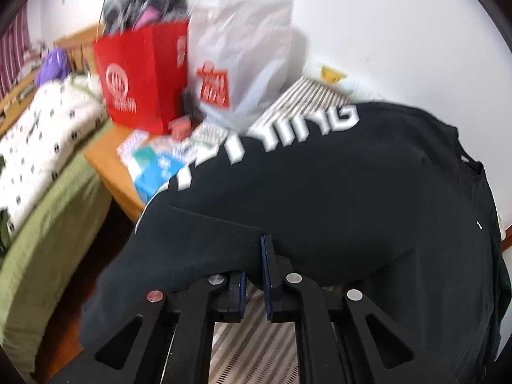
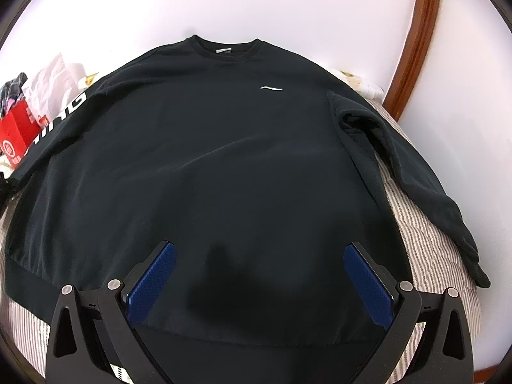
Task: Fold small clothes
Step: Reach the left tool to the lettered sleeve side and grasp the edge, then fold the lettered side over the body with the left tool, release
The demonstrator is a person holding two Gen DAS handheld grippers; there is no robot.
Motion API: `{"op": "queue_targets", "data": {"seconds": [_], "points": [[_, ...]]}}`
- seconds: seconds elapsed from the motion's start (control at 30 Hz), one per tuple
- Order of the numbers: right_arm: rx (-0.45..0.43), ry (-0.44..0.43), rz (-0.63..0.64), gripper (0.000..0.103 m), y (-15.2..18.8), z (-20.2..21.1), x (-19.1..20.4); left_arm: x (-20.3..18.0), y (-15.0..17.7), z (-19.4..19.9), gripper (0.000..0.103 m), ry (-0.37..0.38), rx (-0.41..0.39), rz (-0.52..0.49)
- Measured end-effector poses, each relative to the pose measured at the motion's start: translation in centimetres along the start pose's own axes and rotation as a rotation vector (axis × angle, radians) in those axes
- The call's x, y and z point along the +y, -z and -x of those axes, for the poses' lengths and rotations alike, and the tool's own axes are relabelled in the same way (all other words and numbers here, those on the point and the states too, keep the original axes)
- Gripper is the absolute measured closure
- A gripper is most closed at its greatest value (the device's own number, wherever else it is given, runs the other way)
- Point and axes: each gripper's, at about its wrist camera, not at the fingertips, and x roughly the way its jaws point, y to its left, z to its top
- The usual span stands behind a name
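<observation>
The sweatshirt point(image 2: 204, 147) lies face up on the striped bed point(image 2: 425, 233), collar away from the right fingers, its hem just under them. The left gripper point(image 1: 256, 275) has its fingers pressed together, pinching a fold of the lettered sleeve point(image 1: 198, 256), which hangs off the bed edge to their left. The right gripper point(image 2: 259, 281) hovers over the lower body with fingers spread wide, holding nothing. The sleeve fold seems to be the step: carry it inward across the chest, keeping it taut and low so it lands flat. Beyond the left fingers a red bag point(image 1: 144, 76), white bag point(image 1: 240, 60) and boxes crowd the tabletop point(image 1: 108, 160); the other sleeve point(image 2: 416, 176) lies right, with free room over the body.
</observation>
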Motion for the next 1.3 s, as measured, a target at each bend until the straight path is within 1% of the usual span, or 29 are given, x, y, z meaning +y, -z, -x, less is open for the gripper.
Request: {"op": "queue_targets", "data": {"seconds": [0.1,0.2,0.33,0.43,0.57,0.7,0.8,0.9,1.0,1.1,1.13,1.17,1.2,1.23,1.27,1.3], "points": [[-0.013,-0.007,-0.009,0.0,-0.3,-0.2,-0.8,-2.7,-2.2,2.2,0.096,0.033,-0.065,-0.056],[-0.019,0.007,0.0,0.0,-0.4,-0.4,-1.6,-6.4,-4.1,4.3,0.096,0.058,-0.135,-0.122],[-0.034,0.005,-0.018,0.0,-0.4,0.0,-3.1,-12.5,-5.7,6.1,0.096,0.13,-0.195,-0.21],[-0.044,-0.012,-0.058,0.0,-0.4,0.1,-4.8,-17.6,-5.9,6.6,0.096,0.194,-0.209,-0.284],[-0.03,0.008,-0.093,0.0,0.2,-0.3,-6.9,-24.3,-4.3,6.4,0.096,0.261,-0.212,-0.4],[-0.016,0.045,-0.117,0.0,1.3,-0.6,-9.2,-30.0,-0.9,4.9,0.096,0.346,-0.157,-0.519],[0.005,0.07,-0.147,0.0,2.3,-0.9,-10.9,-32.7,1.4,3.4,0.096,0.353,-0.106,-0.575],[0.02,0.09,-0.168,0.0,3.4,-1.1,-12.5,-34.4,3.5,1.6,0.096,0.352,-0.033,-0.614],[0.033,0.1,-0.185,0.0,4.2,-1.2,-13.3,-35.1,5.1,0.6,0.094,0.345,0.027,-0.641],[0.042,0.105,-0.191,0.0,4.7,-1.3,-13.6,-34.7,5.8,0.5,0.093,0.338,0.049,-0.661],[0.042,0.104,-0.192,0.0,4.9,-1.2,-13.7,-34.4,6.0,0.9,0.09,0.346,0.057,-0.664],[0.042,0.102,-0.192,0.0,5.1,-1.1,-13.6,-33.9,6.0,1.3,0.084,0.356,0.061,-0.665],[0.041,0.101,-0.191,0.0,5.1,-1.0,-13.5,-33.3,6.2,1.7,0.081,0.365,0.062,-0.663],[0.037,0.099,-0.187,0.0,5.1,-0.9,-13.4,-32.5,6.1,2.3,0.074,0.375,0.057,-0.657],[0.032,0.097,-0.18,0.0,5.3,-0.6,-13.1,-31.6,5.9,2.8,0.063,0.385,0.053,-0.652],[0.029,0.094,-0.175,0.0,5.3,-0.4,-12.9,-30.5,5.9,3.4,0.056,0.386,0.05,-0.649]]}}
